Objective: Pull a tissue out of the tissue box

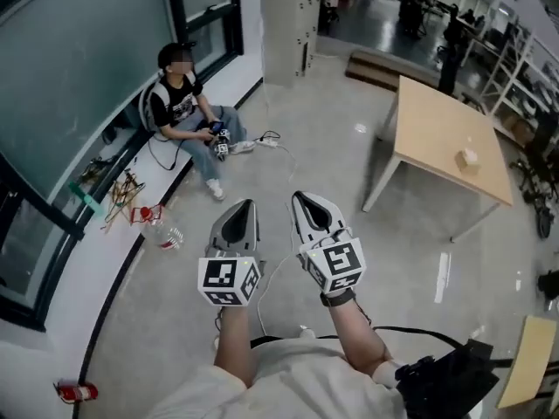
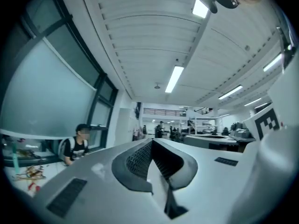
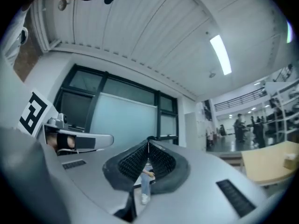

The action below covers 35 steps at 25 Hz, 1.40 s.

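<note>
Tissue box (image 1: 469, 157), small and pale, sits on wooden table (image 1: 428, 120).

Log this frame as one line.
left gripper: shut, empty | right gripper: shut, empty | tissue box: on table, untouched, away from both grippers

An open lab-like workspace: polished grey floor (image 1: 332, 129), ceiling strip lights (image 2: 174, 78), metal shelving (image 1: 515, 55) far beyond the right gripper (image 1: 300, 199), a wooden bench (image 1: 437, 129) to its right
</note>
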Each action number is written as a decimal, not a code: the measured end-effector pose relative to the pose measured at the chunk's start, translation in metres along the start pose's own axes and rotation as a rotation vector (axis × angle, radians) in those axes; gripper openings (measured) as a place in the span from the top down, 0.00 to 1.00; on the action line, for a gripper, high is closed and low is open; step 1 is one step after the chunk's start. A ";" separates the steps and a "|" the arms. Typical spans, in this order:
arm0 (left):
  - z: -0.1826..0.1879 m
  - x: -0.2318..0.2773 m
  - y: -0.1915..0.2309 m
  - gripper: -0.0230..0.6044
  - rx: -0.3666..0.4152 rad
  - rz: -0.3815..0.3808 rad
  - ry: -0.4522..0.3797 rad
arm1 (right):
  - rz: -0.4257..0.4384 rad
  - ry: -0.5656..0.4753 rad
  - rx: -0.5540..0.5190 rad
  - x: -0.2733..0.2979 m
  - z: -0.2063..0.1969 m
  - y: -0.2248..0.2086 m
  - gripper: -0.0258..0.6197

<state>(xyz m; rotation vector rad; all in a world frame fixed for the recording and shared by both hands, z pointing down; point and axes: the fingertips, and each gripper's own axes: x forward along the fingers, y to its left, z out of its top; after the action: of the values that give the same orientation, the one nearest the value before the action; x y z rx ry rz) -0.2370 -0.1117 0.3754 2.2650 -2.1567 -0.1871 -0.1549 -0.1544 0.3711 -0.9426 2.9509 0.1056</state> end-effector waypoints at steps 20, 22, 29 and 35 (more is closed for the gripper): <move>-0.089 0.182 -0.468 0.96 -0.058 -1.106 0.144 | -1.091 0.067 0.019 -0.348 -0.036 -0.345 0.95; -0.091 0.189 -0.477 0.96 -0.069 -1.144 0.157 | -1.121 0.085 0.032 -0.348 -0.042 -0.354 0.95; -0.101 0.188 -0.515 0.96 -0.090 -1.306 0.205 | -1.209 0.118 0.020 -0.359 -0.042 -0.371 0.95; -0.121 0.192 -0.543 0.96 -0.133 -1.377 0.261 | -1.277 0.144 -0.016 -0.378 -0.044 -0.369 0.95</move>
<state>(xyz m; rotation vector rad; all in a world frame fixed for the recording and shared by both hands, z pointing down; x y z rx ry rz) 0.3225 -0.2833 0.4317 2.9513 -0.1864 -0.0103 0.3662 -0.2397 0.4188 -2.6018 1.8634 0.0051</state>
